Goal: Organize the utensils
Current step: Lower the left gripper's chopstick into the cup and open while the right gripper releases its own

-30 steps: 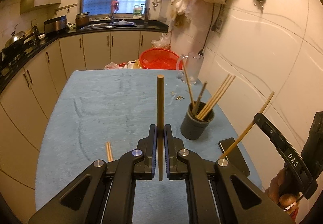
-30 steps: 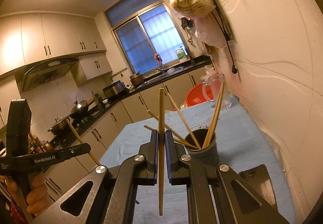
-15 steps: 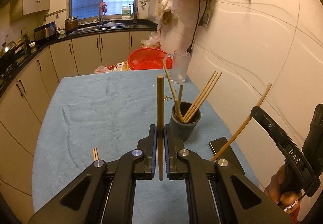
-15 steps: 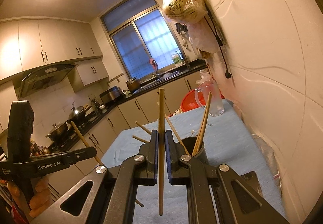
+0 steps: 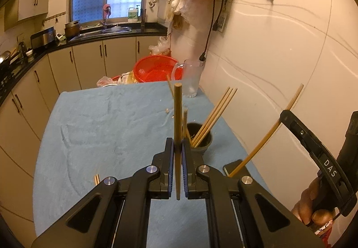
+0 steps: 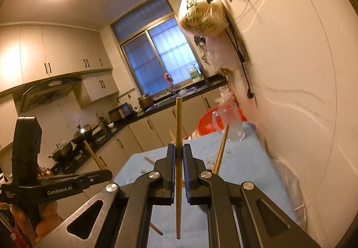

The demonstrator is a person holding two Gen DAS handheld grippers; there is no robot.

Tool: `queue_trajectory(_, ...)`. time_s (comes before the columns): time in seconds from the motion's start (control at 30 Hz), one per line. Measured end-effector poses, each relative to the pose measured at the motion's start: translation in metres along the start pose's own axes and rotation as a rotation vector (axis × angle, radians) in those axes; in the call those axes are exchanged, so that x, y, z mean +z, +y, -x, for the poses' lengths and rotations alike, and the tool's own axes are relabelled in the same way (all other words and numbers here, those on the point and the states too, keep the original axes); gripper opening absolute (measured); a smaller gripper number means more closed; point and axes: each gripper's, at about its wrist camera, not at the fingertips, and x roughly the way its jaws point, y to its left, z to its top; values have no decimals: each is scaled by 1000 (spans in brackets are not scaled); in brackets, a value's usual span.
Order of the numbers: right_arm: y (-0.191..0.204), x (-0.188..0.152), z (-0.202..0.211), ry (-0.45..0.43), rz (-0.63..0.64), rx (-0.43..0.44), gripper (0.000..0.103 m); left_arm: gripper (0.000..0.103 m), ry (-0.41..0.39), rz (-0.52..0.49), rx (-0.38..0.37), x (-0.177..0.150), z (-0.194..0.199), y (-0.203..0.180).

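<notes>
While I watched the left wrist view, my left gripper (image 5: 177, 154) had its jaws pinched tight on a dark chopstick (image 5: 177, 118) held upright, just in front of the grey holder cup (image 5: 201, 138) on the blue tablecloth (image 5: 107, 118). Several chopsticks leaned in that cup, and a loose pair (image 5: 97, 179) lay left of it, near the cloth's near edge. Right of the cup, the right gripper's pale chopstick (image 5: 266, 136) slanted upward.

From the right wrist view, my right gripper (image 6: 178, 158) was likewise clamped on that pale chopstick (image 6: 178, 136), standing vertical; the cup was hidden behind its fingers (image 6: 190, 165).
</notes>
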Motion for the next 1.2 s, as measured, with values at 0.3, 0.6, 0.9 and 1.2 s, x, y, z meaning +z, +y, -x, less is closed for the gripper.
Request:
queue_trajectory(0.3,-1,40,-13,-69,42,-56,7,6,-58,15,-38,44,-3,-15)
queue_trajectory(0.6,-12,57,-50,-72,54,-91,7,6,-109,17,-52,79,-31,-38)
queue_trajectory(0.9,-34,45,-93,9,43,-108,7,6,-25,28,-25,78,-86,-32)
queue_trajectory(1.2,-42,33,-116,100,33,-101,22,7,28,50,-3,69,-109,-26)
